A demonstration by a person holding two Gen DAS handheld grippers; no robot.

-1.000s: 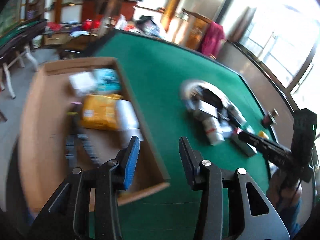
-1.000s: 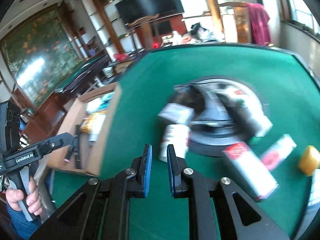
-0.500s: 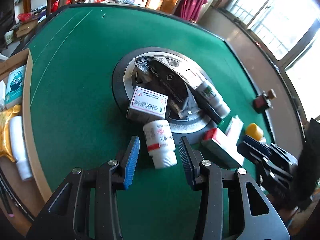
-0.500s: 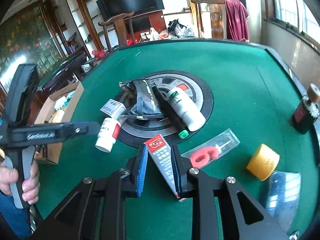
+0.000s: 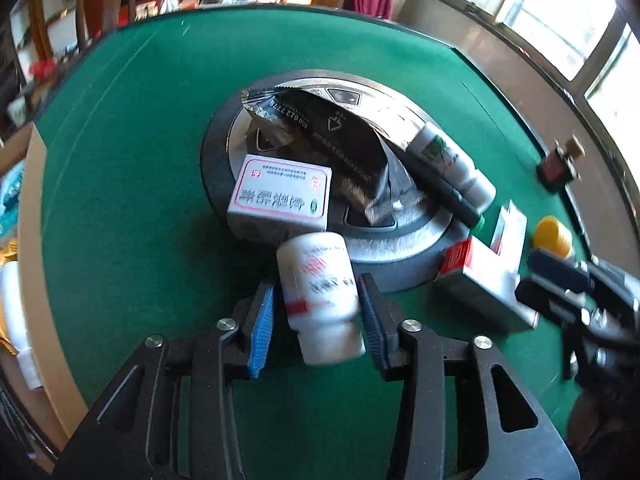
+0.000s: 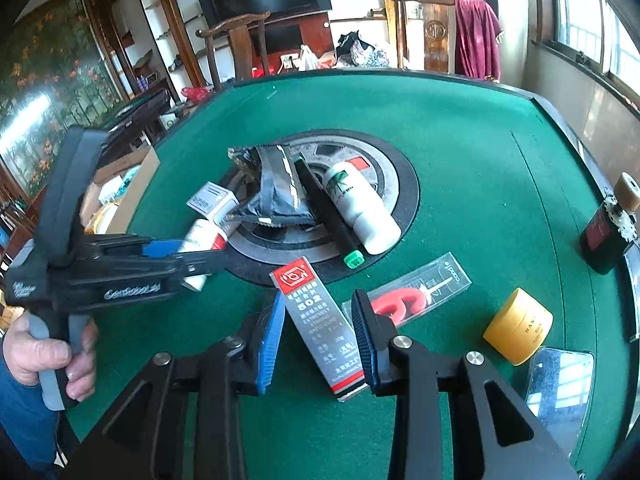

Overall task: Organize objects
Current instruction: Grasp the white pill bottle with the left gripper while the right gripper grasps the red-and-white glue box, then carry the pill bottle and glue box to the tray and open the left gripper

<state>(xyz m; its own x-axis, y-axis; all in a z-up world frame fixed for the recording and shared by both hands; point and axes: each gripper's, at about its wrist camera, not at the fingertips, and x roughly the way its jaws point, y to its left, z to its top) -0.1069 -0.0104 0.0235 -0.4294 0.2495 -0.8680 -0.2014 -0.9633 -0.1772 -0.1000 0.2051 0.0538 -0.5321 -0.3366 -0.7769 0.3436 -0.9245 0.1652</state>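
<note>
My left gripper (image 5: 318, 316) straddles the white pill bottle (image 5: 320, 300), which lies on its side on the green surface (image 5: 132, 184), cap end toward me. The jaws have just been closing, bottle between them. The right pad looks to be at the bottle's wall and there's a thin gap at the left pad, so I don't call it clamped.

My right gripper (image 6: 320, 336) straddles the grey glue box (image 6: 316, 316) with the red end, which lies flat on the surface and runs slightly skew to the fingers. Its jaws have just been opening, and there are visible gaps on both sides, so it's narrow but not gripping.

Just beyond the bottle a white medicine box (image 5: 280, 196) leans on the rim of the round black hub (image 5: 216, 168) at the centre of the surface. On the hub lie a black foil pouch (image 5: 340, 136), a black marker (image 6: 328, 216) with a green cap, and a white bottle with green print (image 6: 356, 204).

To the right of the glue box are a clear pack with a red item (image 6: 416, 292), then a yellow jar (image 6: 518, 326), then a small dark bottle with a cork top (image 6: 608, 232) near the edge.

A cardboard box (image 6: 120, 188) with items inside sits off the left edge of the surface. A hand (image 6: 44, 356) holds the left gripper's handle.
</note>
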